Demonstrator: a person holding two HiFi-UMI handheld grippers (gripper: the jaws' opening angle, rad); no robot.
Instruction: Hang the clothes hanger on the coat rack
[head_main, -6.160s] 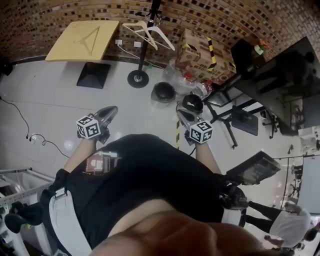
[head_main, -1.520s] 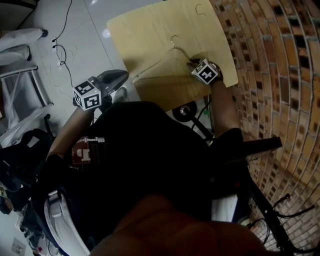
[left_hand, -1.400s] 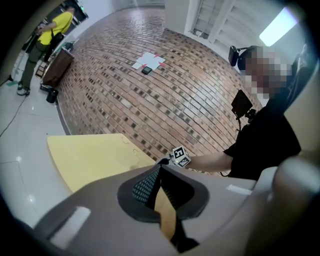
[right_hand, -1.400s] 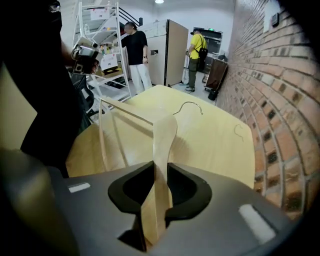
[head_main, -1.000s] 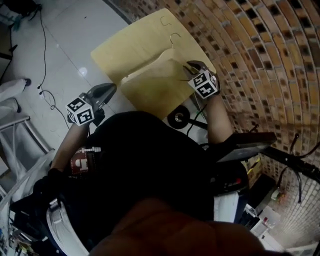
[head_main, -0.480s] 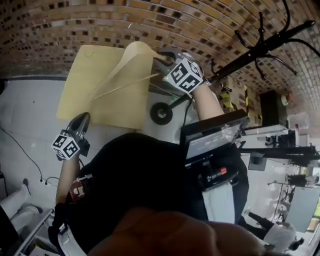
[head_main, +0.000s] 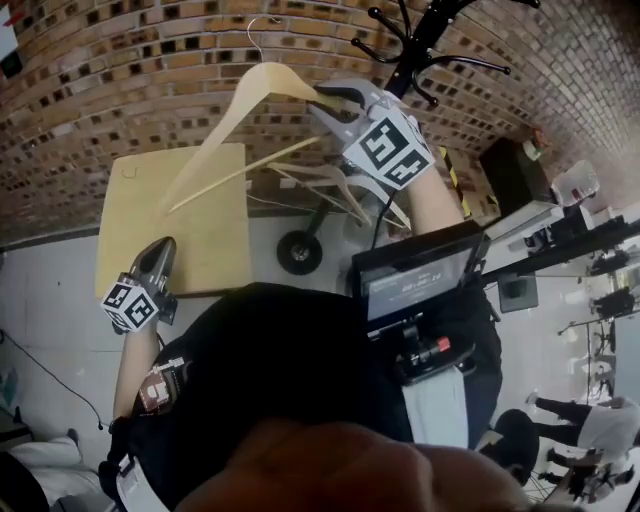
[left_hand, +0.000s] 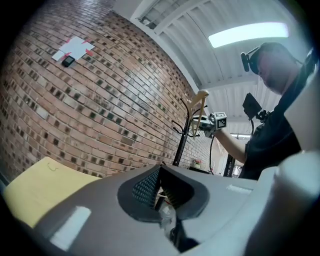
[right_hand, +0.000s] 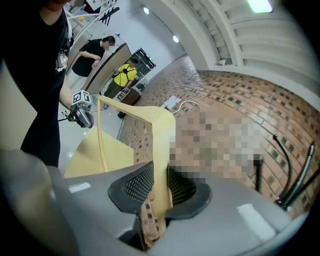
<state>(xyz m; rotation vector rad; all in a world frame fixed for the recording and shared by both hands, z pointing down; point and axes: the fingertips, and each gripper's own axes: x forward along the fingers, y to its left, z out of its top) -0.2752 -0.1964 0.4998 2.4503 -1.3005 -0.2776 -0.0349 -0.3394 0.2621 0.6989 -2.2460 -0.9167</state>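
Down at the left, the left gripper (head_main: 163, 245) hangs idle beside the yellow bench (head_main: 205, 215), jaws pressed together on nothing. The wooden clothes hanger (head_main: 262, 82) is aloft, pinched by one shoulder in the right gripper (head_main: 328, 100), which likely leaves its hooked end free for the coat rack (head_main: 425, 40) nearby.

The clothes hanger (head_main: 245, 95) is off the bench (head_main: 200, 230)! No longer flat on the yellow top, it hangs in the air against the brick wall, one arm clamped in the jaws of the right gripper (head_main: 328, 100). That gripper climbs from the bench top to high up beside the top hooks of the coat rack (head_main: 420, 35), which swing into sight. The left gripper (head_main: 163, 248), out over the floor moments ago, now shows over the bench's near edge.
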